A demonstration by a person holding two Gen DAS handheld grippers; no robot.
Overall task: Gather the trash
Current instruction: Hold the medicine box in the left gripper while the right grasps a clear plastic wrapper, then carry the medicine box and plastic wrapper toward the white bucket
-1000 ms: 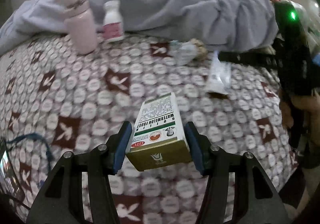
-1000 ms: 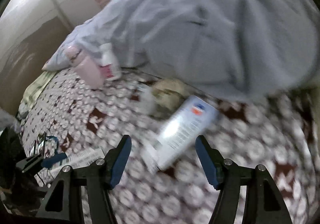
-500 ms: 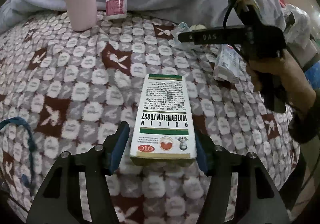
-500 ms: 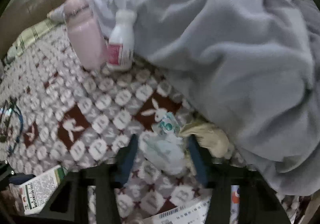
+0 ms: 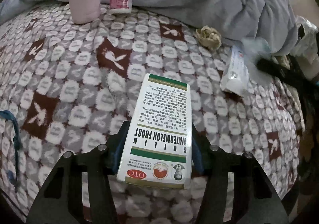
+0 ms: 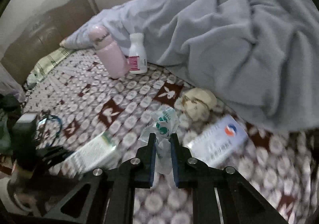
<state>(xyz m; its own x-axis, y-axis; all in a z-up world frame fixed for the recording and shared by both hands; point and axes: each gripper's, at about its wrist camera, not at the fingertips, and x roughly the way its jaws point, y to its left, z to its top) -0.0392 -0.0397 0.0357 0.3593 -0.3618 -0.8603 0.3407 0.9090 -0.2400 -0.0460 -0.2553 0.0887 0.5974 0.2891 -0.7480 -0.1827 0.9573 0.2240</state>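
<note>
The left claw clamps the white medicine box low over the patterned bed. The right claw pinches a clear plastic wrapper beside the crumpled tissue; lift straight, so neither slips.

Your left gripper has matte black angular fingers with blue pads and round silver screws along its arms. Your right gripper matches it: black triangular cut-out frames, blue pads, silver screws, lower centre of frame.
</note>
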